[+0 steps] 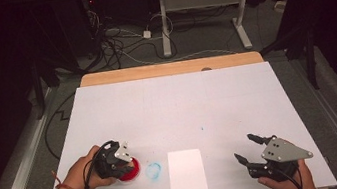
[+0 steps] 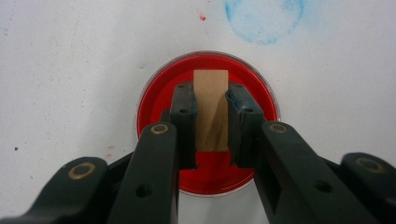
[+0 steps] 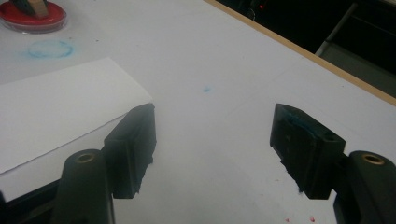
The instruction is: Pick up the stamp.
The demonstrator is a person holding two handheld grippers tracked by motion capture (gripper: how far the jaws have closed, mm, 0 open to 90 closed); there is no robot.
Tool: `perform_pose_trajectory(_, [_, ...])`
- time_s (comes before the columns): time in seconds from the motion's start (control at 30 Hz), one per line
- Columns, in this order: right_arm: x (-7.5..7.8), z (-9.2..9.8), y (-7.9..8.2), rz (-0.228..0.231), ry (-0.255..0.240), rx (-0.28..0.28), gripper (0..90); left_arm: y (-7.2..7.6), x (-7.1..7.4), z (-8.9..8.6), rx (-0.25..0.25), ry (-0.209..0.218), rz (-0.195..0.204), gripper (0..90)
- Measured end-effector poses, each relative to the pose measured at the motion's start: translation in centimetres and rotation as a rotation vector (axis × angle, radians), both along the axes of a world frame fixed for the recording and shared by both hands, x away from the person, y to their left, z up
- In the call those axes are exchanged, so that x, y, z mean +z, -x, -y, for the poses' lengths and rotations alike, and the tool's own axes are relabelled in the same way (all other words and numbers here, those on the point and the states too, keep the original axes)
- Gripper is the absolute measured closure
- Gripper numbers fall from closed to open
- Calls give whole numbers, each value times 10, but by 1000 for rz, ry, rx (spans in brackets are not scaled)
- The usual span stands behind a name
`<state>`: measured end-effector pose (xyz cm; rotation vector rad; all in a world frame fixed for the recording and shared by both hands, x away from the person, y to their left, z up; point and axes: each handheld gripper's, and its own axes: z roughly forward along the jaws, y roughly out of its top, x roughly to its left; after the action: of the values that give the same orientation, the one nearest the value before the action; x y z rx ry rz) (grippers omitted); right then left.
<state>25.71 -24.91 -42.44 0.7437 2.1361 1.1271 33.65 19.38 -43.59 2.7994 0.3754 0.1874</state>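
Observation:
A round red ink pad (image 2: 159, 93) (image 1: 132, 169) (image 3: 32, 16) in a clear dish sits at the table's front left. My left gripper (image 2: 211, 100) (image 1: 115, 159) is shut on a small wooden block (image 2: 211, 109), held upright over the middle of the red pad; whether the block touches the ink I cannot tell. A white sheet of paper (image 1: 187, 174) (image 3: 56, 112) lies at the front centre. My right gripper (image 3: 212, 149) (image 1: 245, 148) stands open above bare table at the front right, just right of the sheet, with nothing between its fingers.
A faint blue ring stain (image 1: 153, 170) (image 2: 264, 18) (image 3: 50, 48) marks the white table cover (image 1: 173, 104) between pad and paper. A small blue dot (image 1: 202, 129) lies mid-table. Small red specks dot the cover. The wooden table edge (image 1: 167, 68) runs along the back.

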Motion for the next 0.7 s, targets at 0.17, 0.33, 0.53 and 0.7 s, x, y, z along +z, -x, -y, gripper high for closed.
perform_pose_trajectory(0.17, [0, 1, 0, 2, 2, -2, 319, 5, 6, -2, 9, -16, 26, 739])
perform_pose_trajectory(0.33, [0, 1, 0, 2, 1, -3, 318, 13, 35, -9, 46, 62, 85, 739])
perform_pose_trajectory(0.53, [0, 0, 0, 0, 4, 0, 318, 23, 55, -12, 52, 95, 114, 738])
perform_pose_trajectory(0.7, [0, -1, 0, -1, 8, 1, 317, 21, 50, -12, 63, 75, 111, 738])
